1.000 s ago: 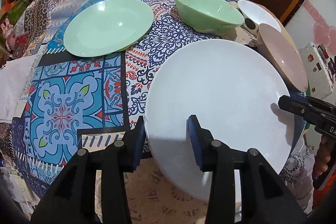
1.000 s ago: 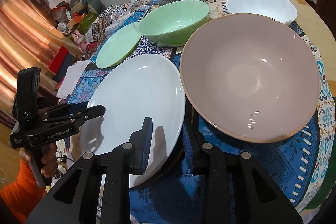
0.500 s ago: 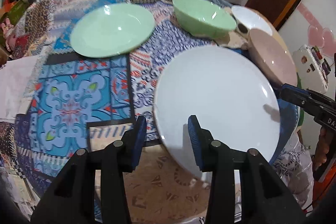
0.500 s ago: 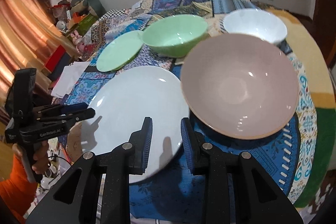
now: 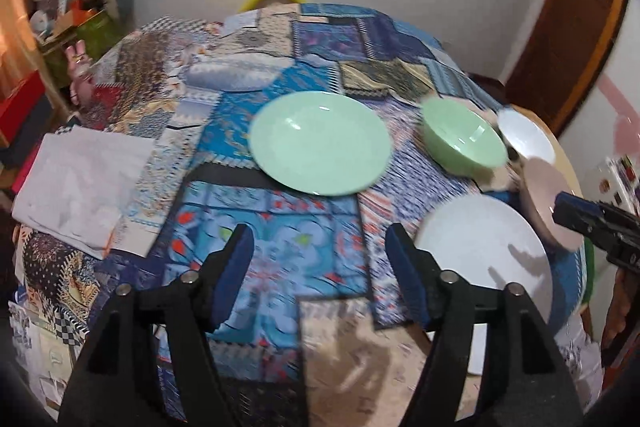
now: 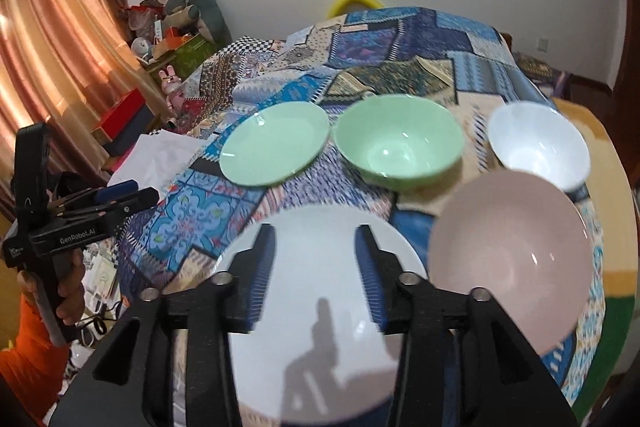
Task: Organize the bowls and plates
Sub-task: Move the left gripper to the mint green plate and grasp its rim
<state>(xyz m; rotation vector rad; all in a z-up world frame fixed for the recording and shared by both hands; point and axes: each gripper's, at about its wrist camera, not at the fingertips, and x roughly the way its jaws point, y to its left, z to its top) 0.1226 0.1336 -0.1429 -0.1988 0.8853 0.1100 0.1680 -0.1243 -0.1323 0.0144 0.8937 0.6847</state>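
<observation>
soft indoor light, warm glow through the curtain (image 6: 60, 39), motion blur, fisheye bending with dark corners.

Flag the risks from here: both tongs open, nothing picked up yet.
1. The white plate sits at the table's near edge and may overhang it; a clumsy grab by the right tongs could tip it off.
2. It sits very close to the pink bowl; lifting it may knock that rim.
3. The patterned cloth looks wrinkled, so dishes dragged across it, such as the green plate ahead of the left tongs, could snag.

Green plate (image 5: 319, 142), blue patchwork cloth (image 5: 256, 227)
</observation>
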